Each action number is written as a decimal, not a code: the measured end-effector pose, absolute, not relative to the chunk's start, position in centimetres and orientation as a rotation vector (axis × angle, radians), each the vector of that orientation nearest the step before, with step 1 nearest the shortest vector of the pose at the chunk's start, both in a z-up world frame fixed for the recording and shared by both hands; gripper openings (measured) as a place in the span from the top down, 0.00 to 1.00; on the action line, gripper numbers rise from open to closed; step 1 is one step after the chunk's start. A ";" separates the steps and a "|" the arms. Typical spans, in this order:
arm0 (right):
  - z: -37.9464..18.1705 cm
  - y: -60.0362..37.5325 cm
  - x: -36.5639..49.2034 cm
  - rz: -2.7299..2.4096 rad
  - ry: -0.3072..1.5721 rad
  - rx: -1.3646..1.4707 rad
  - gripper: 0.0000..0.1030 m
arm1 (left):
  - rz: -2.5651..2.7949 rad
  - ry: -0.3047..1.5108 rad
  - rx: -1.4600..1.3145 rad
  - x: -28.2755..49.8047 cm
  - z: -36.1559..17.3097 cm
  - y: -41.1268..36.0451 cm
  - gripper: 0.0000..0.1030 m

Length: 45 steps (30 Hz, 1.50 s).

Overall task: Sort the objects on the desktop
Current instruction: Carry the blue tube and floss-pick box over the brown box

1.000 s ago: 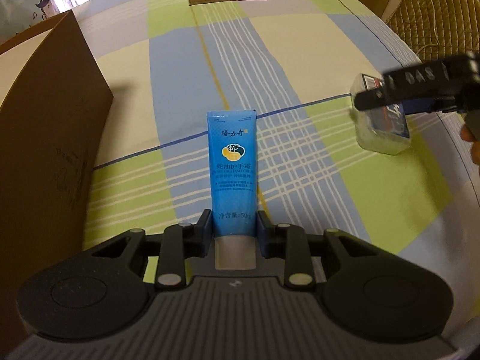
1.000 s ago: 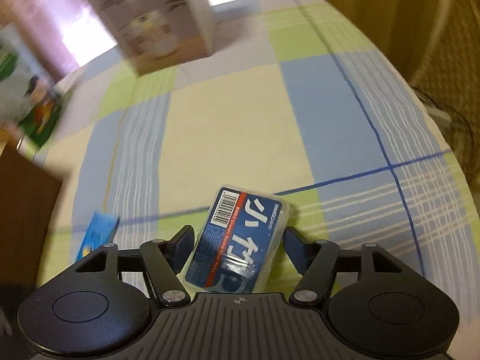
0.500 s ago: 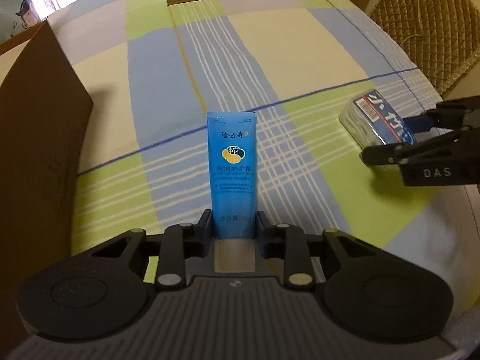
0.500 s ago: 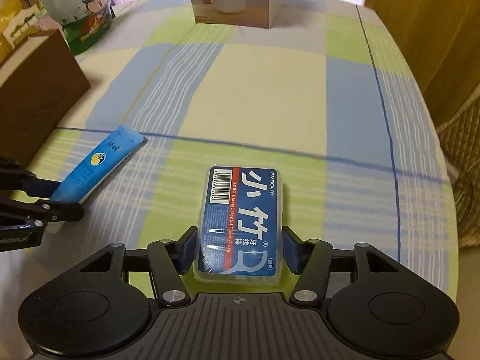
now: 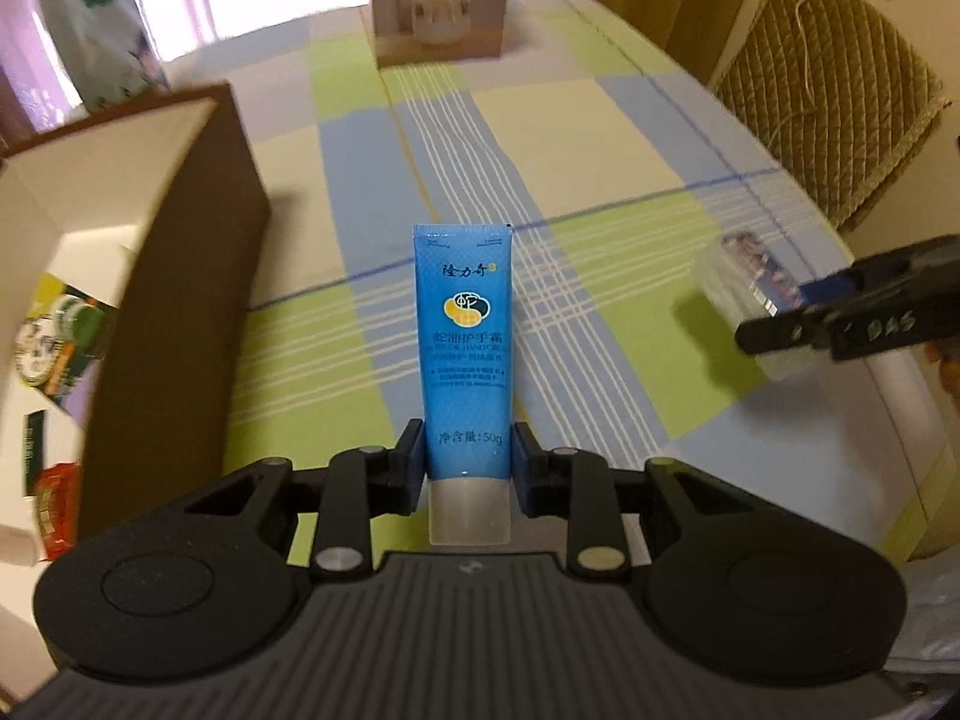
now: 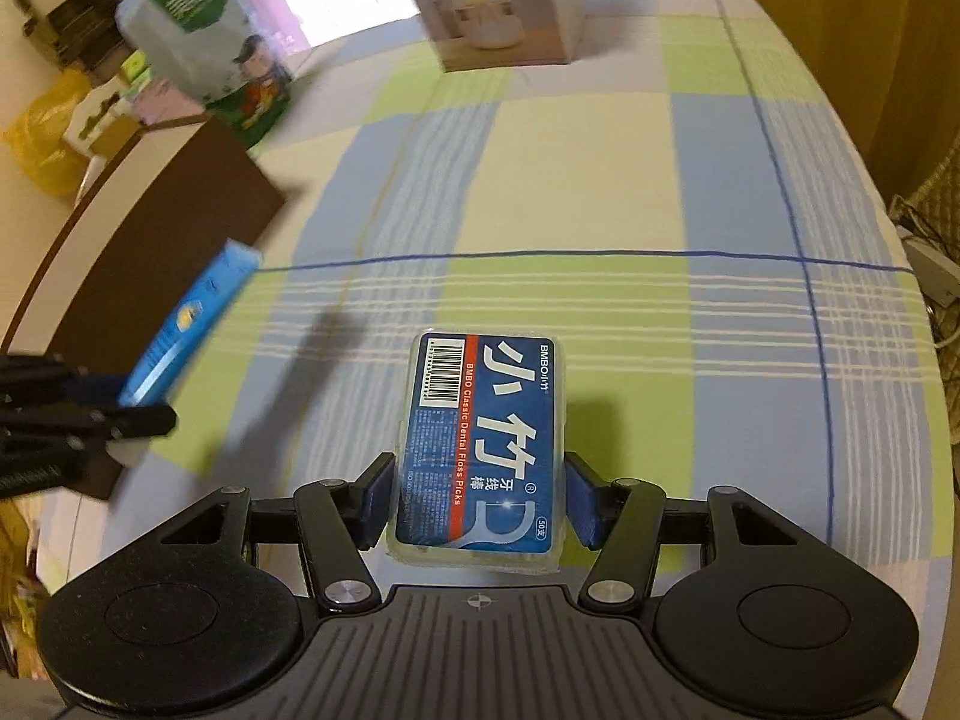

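The left gripper (image 5: pixel 467 461) pinches a blue hand-cream tube (image 5: pixel 465 336) near its translucent cap, lifted over the checked counter (image 5: pixel 606 144), while the right gripper (image 6: pixel 478 495) clamps a clear floss-pick box (image 6: pixel 483 450) with a blue label, also raised. The counter's middle lies open up to a printed carton (image 6: pixel 498 6) at the far edge. An open brown cardboard box (image 5: pixel 180 276) just left of the tube holds colourful packets (image 5: pixel 57 336).
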State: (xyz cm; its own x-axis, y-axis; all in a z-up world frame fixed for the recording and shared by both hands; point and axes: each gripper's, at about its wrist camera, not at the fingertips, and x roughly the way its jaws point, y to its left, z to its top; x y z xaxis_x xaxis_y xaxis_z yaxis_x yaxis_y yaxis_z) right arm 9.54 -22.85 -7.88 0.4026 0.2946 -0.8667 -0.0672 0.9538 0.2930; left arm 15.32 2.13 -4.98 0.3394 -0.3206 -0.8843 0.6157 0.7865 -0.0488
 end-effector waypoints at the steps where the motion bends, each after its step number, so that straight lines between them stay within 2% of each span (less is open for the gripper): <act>1: -7.7 -22.3 9.4 0.244 1.139 0.217 0.42 | -0.619 1.052 0.312 15.1 -4.4 2.6 0.77; 10: -5.7 -15.3 9.1 0.418 1.116 0.097 0.42 | -0.551 0.986 0.270 13.3 -0.5 8.0 0.77; 23: 0.4 -1.8 13.3 0.656 0.941 -0.006 0.42 | -0.356 0.925 0.293 15.9 2.8 19.9 0.76; 31: 1.3 6.0 17.8 0.707 0.890 -0.036 0.42 | -0.341 0.938 0.335 20.8 1.5 23.9 0.77; 45: -3.8 9.5 26.0 0.605 0.994 -0.061 0.42 | -0.383 1.024 0.350 30.5 -3.6 24.7 0.76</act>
